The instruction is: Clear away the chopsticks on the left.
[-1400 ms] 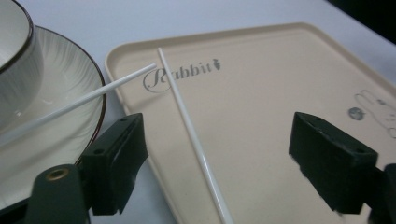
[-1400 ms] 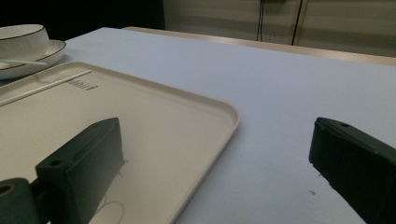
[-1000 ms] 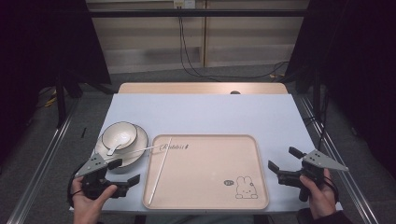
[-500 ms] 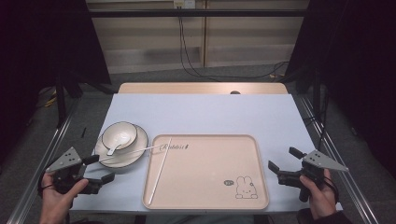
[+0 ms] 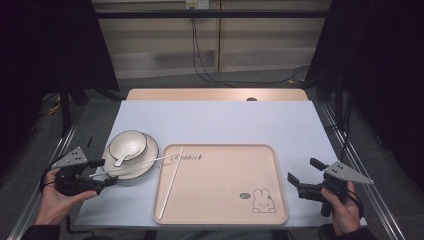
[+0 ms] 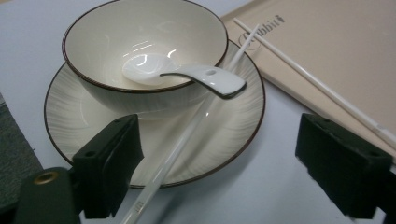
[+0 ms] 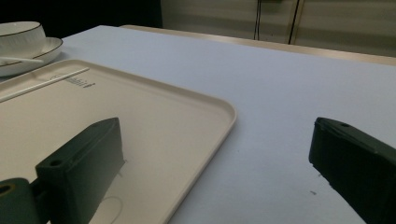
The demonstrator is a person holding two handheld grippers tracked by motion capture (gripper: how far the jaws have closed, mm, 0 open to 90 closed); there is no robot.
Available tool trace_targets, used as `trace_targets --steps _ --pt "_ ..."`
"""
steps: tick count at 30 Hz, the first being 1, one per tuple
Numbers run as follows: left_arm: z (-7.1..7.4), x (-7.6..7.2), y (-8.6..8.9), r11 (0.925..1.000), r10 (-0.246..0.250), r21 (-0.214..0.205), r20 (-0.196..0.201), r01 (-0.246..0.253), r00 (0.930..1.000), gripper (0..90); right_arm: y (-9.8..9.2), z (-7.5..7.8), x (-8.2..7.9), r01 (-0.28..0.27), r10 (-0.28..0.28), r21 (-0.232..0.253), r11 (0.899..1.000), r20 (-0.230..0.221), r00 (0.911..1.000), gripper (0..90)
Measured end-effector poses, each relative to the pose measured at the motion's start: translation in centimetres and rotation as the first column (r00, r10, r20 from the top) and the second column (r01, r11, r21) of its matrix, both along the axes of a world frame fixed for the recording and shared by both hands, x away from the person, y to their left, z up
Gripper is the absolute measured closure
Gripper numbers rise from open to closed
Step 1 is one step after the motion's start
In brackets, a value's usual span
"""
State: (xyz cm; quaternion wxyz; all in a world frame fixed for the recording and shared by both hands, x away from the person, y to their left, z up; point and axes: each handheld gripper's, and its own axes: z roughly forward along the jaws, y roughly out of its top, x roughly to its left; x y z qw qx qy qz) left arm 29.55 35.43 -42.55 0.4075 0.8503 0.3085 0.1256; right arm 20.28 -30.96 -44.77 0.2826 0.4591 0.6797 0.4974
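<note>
The bowl (image 6: pixel 140 42) and plate (image 6: pixel 74 112) at the near left were off-white with thin dark brown rims, the plate faintly streaked, and the spoon (image 6: pixel 187 74) in the bowl was glossy white. The two chopsticks (image 5: pixel 170 185) were white, and the tray (image 5: pixel 220 185) was pale beige with dark lettering at its far left corner and a small outlined rabbit (image 5: pixel 262 201) near its right. The table cover (image 5: pixel 225 122) was pale lavender-white, and both grippers' jaws were black.

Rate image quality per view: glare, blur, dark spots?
High view: table evenly lit, surroundings nearly black, all sharp. Left gripper view: glare streaks inside the bowl and on the spoon; the near jaws and the chopstick between them are soft. Right gripper view: dim and flat, near jaws blurred, tray rim sharp, bowl at the far left soft.
</note>
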Motion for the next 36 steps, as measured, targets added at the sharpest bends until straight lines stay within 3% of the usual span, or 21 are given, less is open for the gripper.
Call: trace_targets --steps 2,4,5,7,13,21,27,28,30,33,34,35,36 --pt "-0.1 0.2 0.1 0.9999 0.003 0.015 0.026 -0.003 0.9997 28.9 0.1 0.0 0.0 -0.006 0.006 -0.005 1.0 -0.002 1.0 2.4" --pt "-0.2 0.6 0.3 0.9991 -0.003 0.043 0.021 0.002 0.9998 40.2 0.2 0.0 0.0 -0.013 0.013 -0.012 1.0 0.003 0.9999 2.4" --pt "-0.3 0.8 0.3 0.9995 -0.011 0.03 0.014 0.011 0.9998 44.2 0.2 0.0 0.0 -0.014 0.014 -0.014 1.0 0.005 0.9999 2.4" --pt "-0.3 1.2 0.4 0.9983 -0.035 0.047 0.016 0.035 0.9992 54.4 0.2 0.0 0.0 -0.01 0.01 -0.014 1.0 0.005 0.9999 2.5" --pt "-0.5 1.9 -0.5 0.9914 -0.088 0.097 0.006 0.087 0.9961 65.5 0.2 0.0 0.0 -0.006 0.006 -0.016 1.0 0.002 1.0 2.5" --pt "-1.2 2.0 -1.5 0.9818 -0.113 0.155 0.021 0.109 0.9933 70.1 0.1 0.0 -0.1 -0.01 0.01 -0.009 1.0 0.002 0.9999 2.6" --pt "-1.2 2.4 -2.1 0.9695 -0.147 0.197 -0.005 0.145 0.9891 71.5 0.3 0.0 0.0 -0.016 0.016 -0.017 1.0 0.006 0.9998 2.6" --pt "-1.5 2.4 -2.2 0.9749 -0.146 0.17 -0.003 0.144 0.9893 71.7 0.2 0.0 0.0 -0.017 0.017 -0.017 1.0 0.006 0.9998 2.6" --pt "-1.5 2.6 -2.2 0.966 -0.168 0.195 -0.028 0.17 0.9854 72.8 0.2 0.0 0.0 -0.016 0.016 -0.014 1.0 0.004 0.9999 2.6" --pt "-1.7 2.7 -2.5 0.9656 -0.177 0.188 -0.032 0.179 0.9838 76.1 0.3 0.0 0.0 -0.018 0.018 -0.017 1.0 0.004 0.9998 2.6" --pt "-1.6 2.9 -2.5 0.9535 -0.205 0.214 -0.054 0.212 0.9772 77.0 0.2 0.0 0.0 -0.021 0.021 -0.019 1.0 0.006 0.9998 2.6" --pt "-1.7 2.9 -2.7 0.9545 -0.202 0.212 -0.058 0.21 0.9776 79.0 0.2 0.0 0.0 -0.021 0.021 -0.021 1.0 0.005 0.9998 2.6" --pt "-1.7 3.0 -2.7 0.9481 -0.22 0.219 -0.073 0.231 0.9729 80.0 0.2 0.0 0.0 -0.021 0.021 -0.02 1.0 0.004 0.9998 2.6"
